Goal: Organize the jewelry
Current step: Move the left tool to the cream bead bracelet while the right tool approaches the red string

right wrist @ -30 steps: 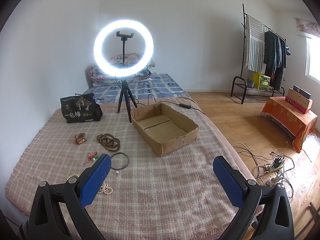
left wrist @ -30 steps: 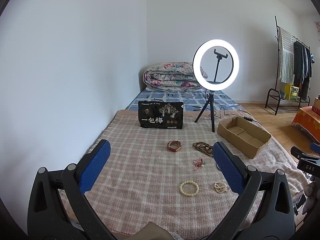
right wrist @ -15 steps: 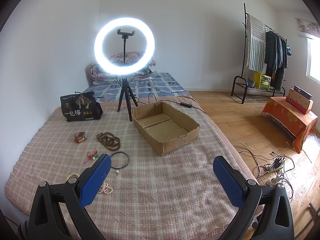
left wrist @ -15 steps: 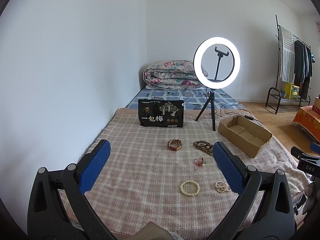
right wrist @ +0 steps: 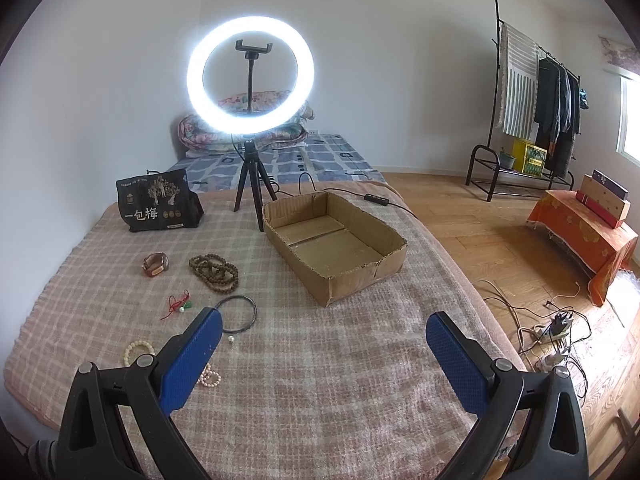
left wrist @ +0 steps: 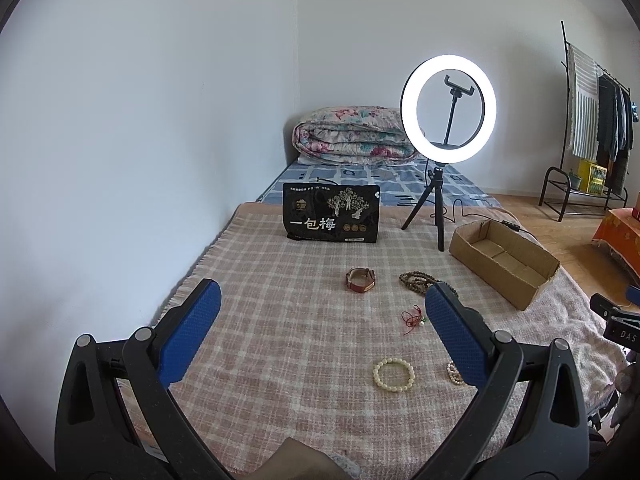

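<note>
While nothing is held, seen from the left wrist: left gripper point(left wrist: 320, 328) spread wide above the checked blanket point(left wrist: 280, 320), cream bead bracelet point(left wrist: 394, 375) lying flat just ahead and right of centre, watch point(left wrist: 360, 280) and brown bead strand point(left wrist: 420, 280) farther off, cardboard box point(left wrist: 504, 264) beyond to the right. From the right wrist: right gripper point(right wrist: 322, 354) equally wide and empty, dark bangle point(right wrist: 236, 314) beside its left finger, box straight ahead, so probably the nearer hand for dropping pieces in.
</note>
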A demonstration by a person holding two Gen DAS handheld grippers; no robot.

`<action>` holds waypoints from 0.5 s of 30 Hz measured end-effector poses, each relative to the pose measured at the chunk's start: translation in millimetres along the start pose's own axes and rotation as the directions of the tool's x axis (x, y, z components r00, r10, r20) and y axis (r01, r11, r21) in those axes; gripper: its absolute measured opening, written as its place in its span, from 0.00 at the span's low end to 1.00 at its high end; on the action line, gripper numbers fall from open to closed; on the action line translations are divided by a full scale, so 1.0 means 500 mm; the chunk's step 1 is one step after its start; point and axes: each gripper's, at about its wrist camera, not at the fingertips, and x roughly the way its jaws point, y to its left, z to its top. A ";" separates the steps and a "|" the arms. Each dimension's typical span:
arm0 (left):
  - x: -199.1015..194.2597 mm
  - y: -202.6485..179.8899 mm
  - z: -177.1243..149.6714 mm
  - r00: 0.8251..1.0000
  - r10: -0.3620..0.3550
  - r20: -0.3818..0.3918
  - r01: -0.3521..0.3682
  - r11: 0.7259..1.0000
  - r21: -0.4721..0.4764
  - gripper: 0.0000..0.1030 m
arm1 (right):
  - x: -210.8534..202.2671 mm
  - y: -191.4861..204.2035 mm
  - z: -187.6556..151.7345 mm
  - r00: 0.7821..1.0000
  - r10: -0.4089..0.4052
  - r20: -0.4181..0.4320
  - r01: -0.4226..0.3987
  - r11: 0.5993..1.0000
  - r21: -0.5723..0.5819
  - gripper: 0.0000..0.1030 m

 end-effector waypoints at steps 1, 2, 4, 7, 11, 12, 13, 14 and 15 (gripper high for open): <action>0.007 0.001 0.000 1.000 0.000 -0.004 0.000 1.000 0.000 1.00 | 0.006 0.001 0.000 1.000 0.002 -0.004 -0.002 1.000 -0.002 1.00; 0.018 0.003 -0.003 1.000 0.000 -0.010 0.000 1.000 -0.002 1.00 | 0.012 0.003 0.000 1.000 0.004 -0.008 -0.004 1.000 -0.006 1.00; 0.038 0.007 -0.005 1.000 -0.003 -0.024 0.003 1.000 -0.002 1.00 | 0.027 0.006 0.001 1.000 0.006 -0.014 -0.006 1.000 -0.018 1.00; 0.068 0.013 -0.013 0.999 0.005 -0.039 -0.004 1.000 0.002 1.00 | 0.052 0.015 0.006 0.999 0.015 -0.028 -0.017 0.999 -0.037 1.00; 0.110 0.023 -0.028 0.998 0.011 -0.069 -0.011 1.000 0.002 1.00 | 0.091 0.020 0.011 0.997 0.052 -0.058 -0.054 0.998 -0.044 1.00; 0.122 0.025 -0.031 0.997 0.004 -0.080 -0.004 1.000 0.002 1.00 | 0.103 0.022 0.013 0.996 0.061 -0.068 -0.064 0.997 -0.047 0.99; 0.133 0.026 -0.034 0.996 -0.007 -0.090 0.008 1.000 0.006 1.00 | 0.114 0.026 0.014 0.995 0.066 -0.078 -0.070 0.996 -0.053 0.98; 0.143 0.026 -0.038 0.995 -0.012 -0.100 0.013 1.000 0.010 1.00 | 0.125 0.029 0.015 0.994 0.069 -0.086 -0.075 0.995 -0.060 0.97; 0.153 0.026 -0.043 0.994 -0.013 -0.109 0.015 1.000 0.016 1.00 | 0.136 0.033 0.017 0.993 0.072 -0.092 -0.079 0.994 -0.069 0.96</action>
